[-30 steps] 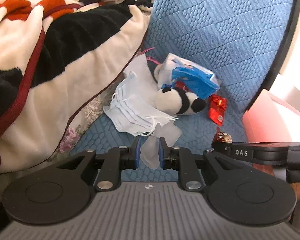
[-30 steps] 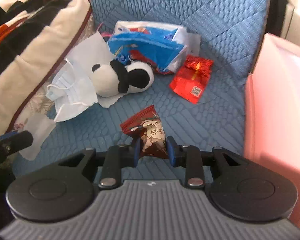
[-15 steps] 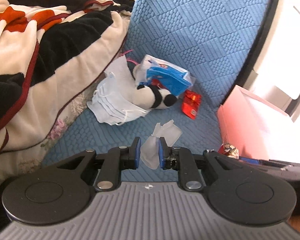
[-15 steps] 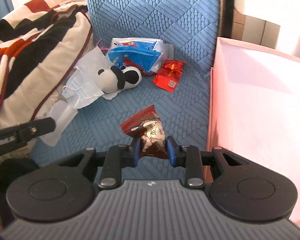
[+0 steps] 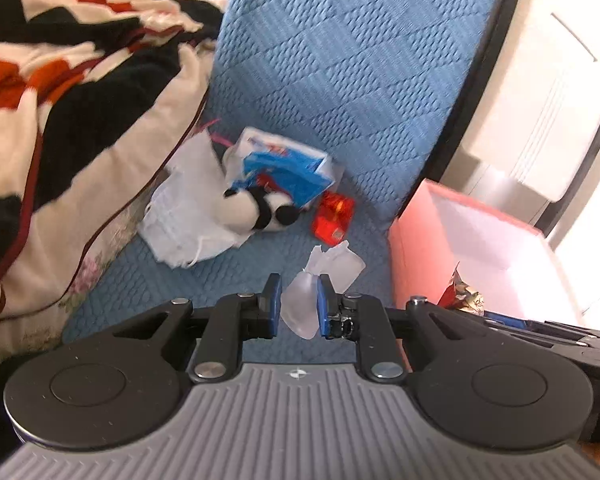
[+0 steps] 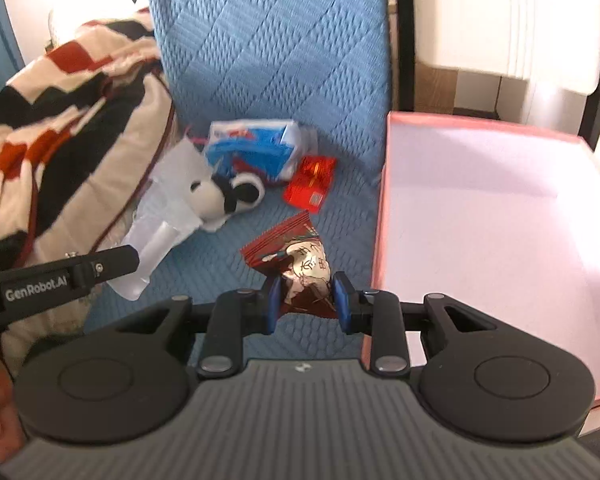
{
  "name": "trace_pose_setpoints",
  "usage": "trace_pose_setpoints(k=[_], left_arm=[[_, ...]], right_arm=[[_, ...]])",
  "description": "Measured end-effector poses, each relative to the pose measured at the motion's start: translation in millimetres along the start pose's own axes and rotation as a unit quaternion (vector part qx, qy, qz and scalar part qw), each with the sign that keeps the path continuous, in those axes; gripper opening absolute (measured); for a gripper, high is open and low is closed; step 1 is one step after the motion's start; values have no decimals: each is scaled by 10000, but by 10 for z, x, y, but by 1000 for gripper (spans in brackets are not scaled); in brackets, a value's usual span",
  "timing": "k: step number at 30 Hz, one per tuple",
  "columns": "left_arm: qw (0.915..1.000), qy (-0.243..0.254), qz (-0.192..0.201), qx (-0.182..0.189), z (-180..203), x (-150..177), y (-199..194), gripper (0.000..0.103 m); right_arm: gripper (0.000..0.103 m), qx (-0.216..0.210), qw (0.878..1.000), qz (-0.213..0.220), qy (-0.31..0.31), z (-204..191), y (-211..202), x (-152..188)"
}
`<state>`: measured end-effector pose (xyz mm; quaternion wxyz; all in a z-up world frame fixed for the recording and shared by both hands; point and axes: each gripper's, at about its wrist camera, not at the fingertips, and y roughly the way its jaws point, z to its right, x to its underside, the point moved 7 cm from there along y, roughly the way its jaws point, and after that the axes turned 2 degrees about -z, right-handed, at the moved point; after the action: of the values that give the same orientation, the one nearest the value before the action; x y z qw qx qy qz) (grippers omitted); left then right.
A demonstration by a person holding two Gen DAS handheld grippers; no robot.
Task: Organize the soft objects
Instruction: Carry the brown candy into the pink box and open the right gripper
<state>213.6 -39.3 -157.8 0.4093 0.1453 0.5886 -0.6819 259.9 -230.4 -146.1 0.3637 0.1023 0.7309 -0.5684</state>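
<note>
Carry step: left gripper (image 5: 297,304) clamps clear crinkly plastic pouch (image 5: 324,280), right gripper (image 6: 304,298) clamps dark-red foil snack packet (image 6: 295,256); next prob. w/ both over pink open box (image 6: 484,216), then release.

Glossy foil snack packet (image 6: 300,268), quilted cloth seat (image 6: 267,60)

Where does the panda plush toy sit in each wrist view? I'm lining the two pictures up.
Left wrist: panda plush lies centre, slightly left, on the blue cushion, over the white face masks.
Right wrist: panda plush lies left of centre, at mid-height.
Shared landmark: the red packet lies just right of the panda in both views.
</note>
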Motion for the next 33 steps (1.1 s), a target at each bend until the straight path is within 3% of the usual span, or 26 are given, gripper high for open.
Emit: trace_pose_setpoints(k=[11,19,28,33], left_arm=[[9990,112,317,306,700,-509,-241,22],[9971,198,419,605,1235,-653,-266,22],[9941,413,319,953,1827,-533,-80,22],[9934,544,68,1003,1994,-372,112,22]], right_arm=[[32,35,9987,496,47,326,-486,-537],[32,193,9965,801,131,665,-834,-770],[32,537,9952,762,308,1127,-930,-678],[32,672,9947,547,559,1392,-817,-493]])
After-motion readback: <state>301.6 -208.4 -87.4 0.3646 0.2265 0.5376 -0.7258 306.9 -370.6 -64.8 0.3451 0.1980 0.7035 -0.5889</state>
